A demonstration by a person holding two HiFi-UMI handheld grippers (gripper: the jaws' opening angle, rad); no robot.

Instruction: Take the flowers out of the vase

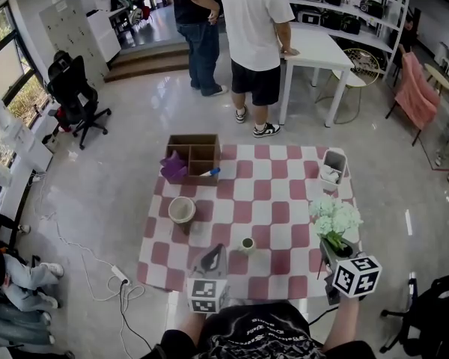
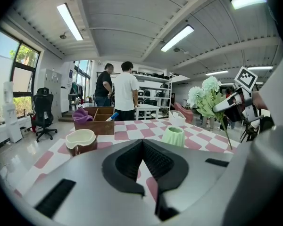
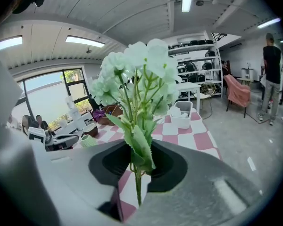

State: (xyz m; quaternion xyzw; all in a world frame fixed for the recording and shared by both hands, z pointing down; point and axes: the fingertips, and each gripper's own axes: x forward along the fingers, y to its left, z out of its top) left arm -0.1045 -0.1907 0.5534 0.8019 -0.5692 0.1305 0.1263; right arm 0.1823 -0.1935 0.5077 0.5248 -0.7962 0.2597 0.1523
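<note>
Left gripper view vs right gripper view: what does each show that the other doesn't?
Left only: left claw, jaws together and empty; two people standing in the background; office chair. Right only: stems gripped between the right claw's jaws. Both: flowers, green vase, wooden box, checkered cloth.

stems: lower ends hidden by right gripper | people: heads cut off

We read no words, brands or numbers here: the left gripper and right gripper carry only black-and-white square markers, no lettering.
</note>
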